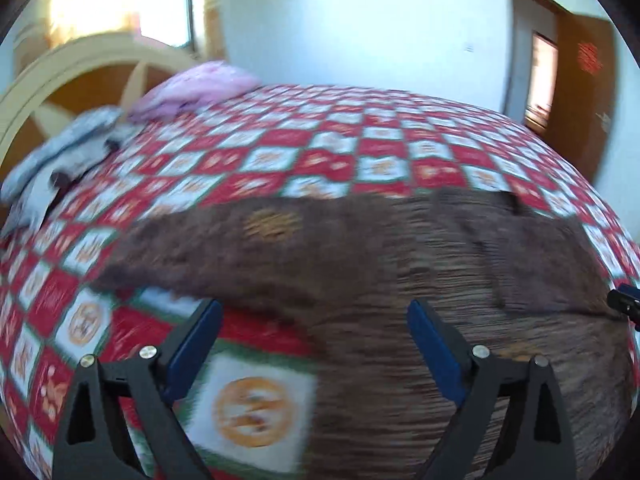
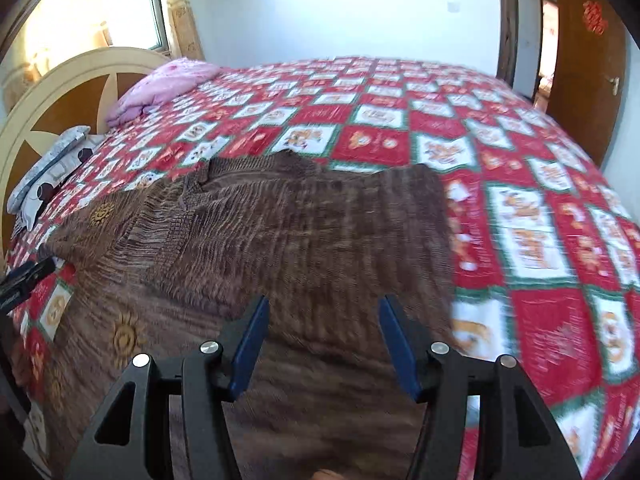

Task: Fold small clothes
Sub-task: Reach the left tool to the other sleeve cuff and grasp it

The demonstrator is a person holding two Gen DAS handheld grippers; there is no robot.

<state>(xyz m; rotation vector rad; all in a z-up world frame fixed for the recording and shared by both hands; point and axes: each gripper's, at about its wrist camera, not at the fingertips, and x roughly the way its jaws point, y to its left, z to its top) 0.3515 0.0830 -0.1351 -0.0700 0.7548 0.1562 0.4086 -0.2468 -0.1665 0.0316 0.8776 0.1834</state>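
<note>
A brown knit garment [image 1: 360, 248] with small yellow sun motifs lies spread flat on the bed. In the right wrist view the garment [image 2: 280, 232] shows its collar at the far edge. My left gripper [image 1: 313, 306] hovers over the garment's near left edge, jaws wide apart and holding nothing. My right gripper [image 2: 325, 300] hangs above the garment's near right part, its blue pads partly apart with only cloth below them. A tip of the left gripper [image 2: 24, 280] shows at the left border of the right wrist view.
The bed carries a red, white and green checked bedspread [image 2: 520, 160]. A pink quilt [image 2: 160, 84] and grey pillows [image 2: 52, 168] lie by the cream and brown headboard [image 2: 60, 80] at the far left. A brown door [image 2: 584, 60] stands at the far right.
</note>
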